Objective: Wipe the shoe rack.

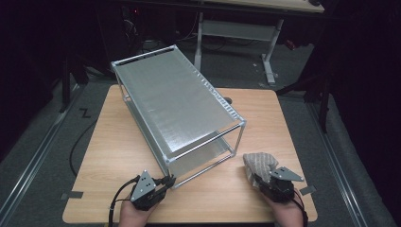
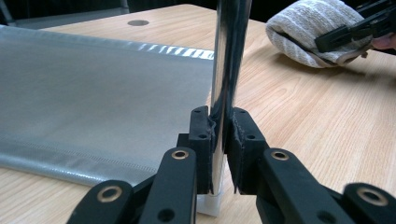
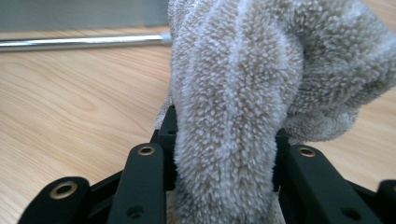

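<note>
The left gripper (image 2: pixel 219 140) is clamped tight on the near corner post (image 2: pixel 229 60) of the metal shelf rack (image 1: pixel 175 104), low down, just above the post's white foot. The right gripper (image 3: pixel 224 154) has a folded grey towel (image 3: pixel 243 79) bunched between its jaws, which bite into the pile; from above, that towel (image 1: pixel 259 164) sits just to the right of the rack's near end, off the rack and close over the wooden table (image 1: pixel 108 142).

From where I stand, the rack is the worry. It sits skewed across the table, held by one slim, shiny post, so a hard wipe from the towel could pivot the whole frame around that grip, or the pads could slide down the chrome. The towel is thick and loosely folded; I'd guess a fold could catch on the rack's lower rail (image 3: pixel 84 42) or drag free of the jaws if they ease off.
</note>
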### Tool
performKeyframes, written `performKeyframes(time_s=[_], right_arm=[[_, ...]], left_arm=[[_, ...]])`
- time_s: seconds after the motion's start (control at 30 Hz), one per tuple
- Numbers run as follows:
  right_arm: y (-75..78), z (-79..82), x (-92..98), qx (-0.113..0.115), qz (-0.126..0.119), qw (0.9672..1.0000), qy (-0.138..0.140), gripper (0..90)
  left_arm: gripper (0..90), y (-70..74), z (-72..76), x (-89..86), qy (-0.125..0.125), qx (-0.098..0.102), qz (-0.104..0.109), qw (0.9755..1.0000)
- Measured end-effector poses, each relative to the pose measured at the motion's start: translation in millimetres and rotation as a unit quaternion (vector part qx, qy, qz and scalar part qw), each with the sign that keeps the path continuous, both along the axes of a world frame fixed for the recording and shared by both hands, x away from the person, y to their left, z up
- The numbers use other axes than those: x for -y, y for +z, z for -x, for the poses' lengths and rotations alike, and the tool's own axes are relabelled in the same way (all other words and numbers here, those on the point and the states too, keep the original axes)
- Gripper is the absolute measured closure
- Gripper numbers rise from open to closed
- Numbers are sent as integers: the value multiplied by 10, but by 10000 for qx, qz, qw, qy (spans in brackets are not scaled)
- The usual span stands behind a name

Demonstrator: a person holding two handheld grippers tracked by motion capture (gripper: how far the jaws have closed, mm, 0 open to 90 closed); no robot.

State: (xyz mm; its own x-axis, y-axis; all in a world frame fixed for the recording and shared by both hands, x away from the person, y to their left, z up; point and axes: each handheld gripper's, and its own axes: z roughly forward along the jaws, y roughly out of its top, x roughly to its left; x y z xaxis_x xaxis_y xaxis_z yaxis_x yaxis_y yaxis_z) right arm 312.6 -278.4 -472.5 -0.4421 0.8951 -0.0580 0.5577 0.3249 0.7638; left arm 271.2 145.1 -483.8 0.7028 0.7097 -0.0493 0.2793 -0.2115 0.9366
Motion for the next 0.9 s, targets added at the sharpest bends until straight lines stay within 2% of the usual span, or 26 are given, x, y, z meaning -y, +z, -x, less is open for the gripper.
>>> performKeyframes(time_s=[0.23, 0.4, 0.47, 0.6, 0.67, 0.9], right_arm=[[-25, 76, 219, -113, 95, 9988, -467, 629], [-116, 67, 318, -370, 199, 9970, -652, 610], [-166, 52, 333, -472, 140, 9962, -717, 565], [-110, 64, 332, -343, 37, 9964, -769, 453], [-64, 73, 328, -202, -10, 9968, -773, 420], [106, 114, 289, 261, -67, 9964, -800, 389]], left_arm=[[802, 8, -46, 45, -48, -4, 1, 10000], [803, 7, -63, 65, -68, -13, 7, 10000], [802, 8, -66, 69, -71, -9, 6, 10000], [802, 8, -64, 70, -67, -12, -5, 10000], [802, 8, -63, 71, -63, -11, -11, 10000], [803, 5, -37, 56, -50, 1, -25, 10000]])
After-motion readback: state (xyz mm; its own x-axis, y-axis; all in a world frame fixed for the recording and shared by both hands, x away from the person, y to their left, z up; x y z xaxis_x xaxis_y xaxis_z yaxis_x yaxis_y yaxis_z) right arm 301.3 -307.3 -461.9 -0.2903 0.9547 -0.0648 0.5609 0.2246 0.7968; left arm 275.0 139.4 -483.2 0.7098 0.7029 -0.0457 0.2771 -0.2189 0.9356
